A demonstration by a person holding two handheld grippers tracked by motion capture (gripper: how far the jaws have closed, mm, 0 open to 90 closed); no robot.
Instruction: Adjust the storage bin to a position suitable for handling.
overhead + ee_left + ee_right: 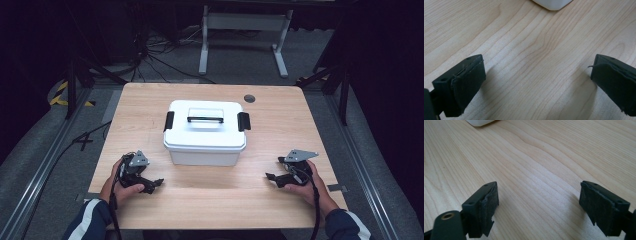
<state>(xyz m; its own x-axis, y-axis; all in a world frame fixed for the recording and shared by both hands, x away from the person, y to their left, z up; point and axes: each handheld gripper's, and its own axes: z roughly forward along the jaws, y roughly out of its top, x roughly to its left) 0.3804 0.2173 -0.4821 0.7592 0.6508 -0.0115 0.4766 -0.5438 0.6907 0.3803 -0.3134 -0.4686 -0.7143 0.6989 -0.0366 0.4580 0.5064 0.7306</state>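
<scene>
Resting low on the wooden table, left gripper and right gripper both angled inward toward the white box — each kept well apart from it. Left hand wrapped around its handle, forearm in from the bottom edge, striped sleeve showing; right hand mirrored on the other side. Jaws spread wide on both, nothing but bare wood between the pads and. Sitting mid-table with lid on, black latches at both ends, handle lying flat — a box corner just peeking in at the top of the left gripper view.
</scene>
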